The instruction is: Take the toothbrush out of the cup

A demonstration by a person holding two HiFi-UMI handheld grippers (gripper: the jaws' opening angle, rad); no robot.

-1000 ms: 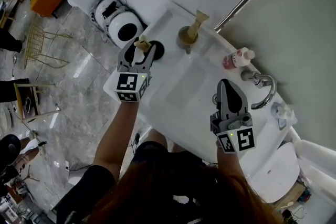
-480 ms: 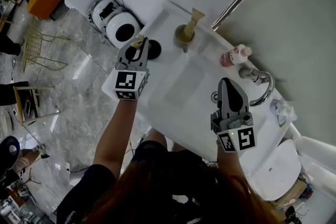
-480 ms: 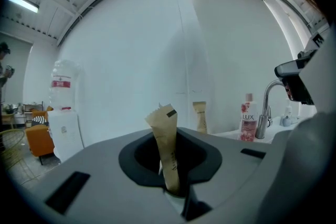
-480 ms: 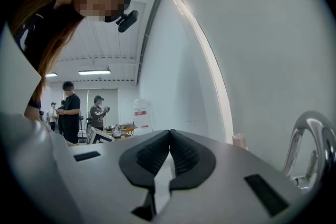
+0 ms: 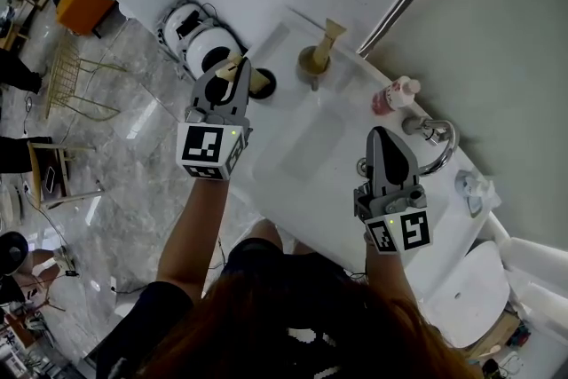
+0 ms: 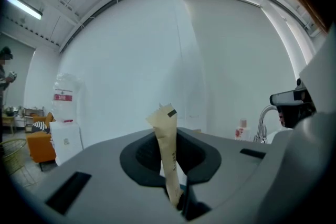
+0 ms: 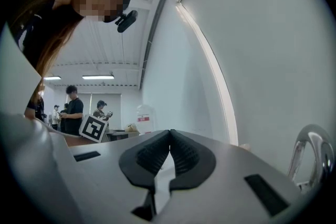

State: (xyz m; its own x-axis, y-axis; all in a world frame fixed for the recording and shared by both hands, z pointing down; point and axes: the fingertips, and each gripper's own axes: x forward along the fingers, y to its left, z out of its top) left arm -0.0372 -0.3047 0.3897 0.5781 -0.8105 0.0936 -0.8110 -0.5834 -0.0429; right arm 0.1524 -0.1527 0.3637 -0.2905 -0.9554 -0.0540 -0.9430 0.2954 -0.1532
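Observation:
My left gripper (image 5: 234, 74) hangs over the sink counter's left end. Its jaws are closing and the pads press on a toothbrush in a tan paper wrapper (image 5: 240, 67). In the left gripper view the wrapped toothbrush (image 6: 168, 149) stands upright between the pads, above the left gripper (image 6: 176, 201). Right under it stands the black cup (image 5: 265, 87), partly hidden by the jaws, with the wrapper's lower end showing over its mouth. My right gripper (image 5: 388, 145) is shut and empty above the counter near the faucet. The right gripper (image 7: 169, 136) also shows nothing between its pads in its own view.
A second cup with a tan toothbrush (image 5: 318, 56) stands at the back of the white sink (image 5: 306, 146). A pink bottle (image 5: 395, 95) and a chrome faucet (image 5: 441, 146) are at the right. A white round appliance (image 5: 202, 44) sits on the floor at the left.
My left gripper's jaws have gone from wide open around the toothbrush to shut on it, and the gripper has risen with it. The right gripper has hardly moved.

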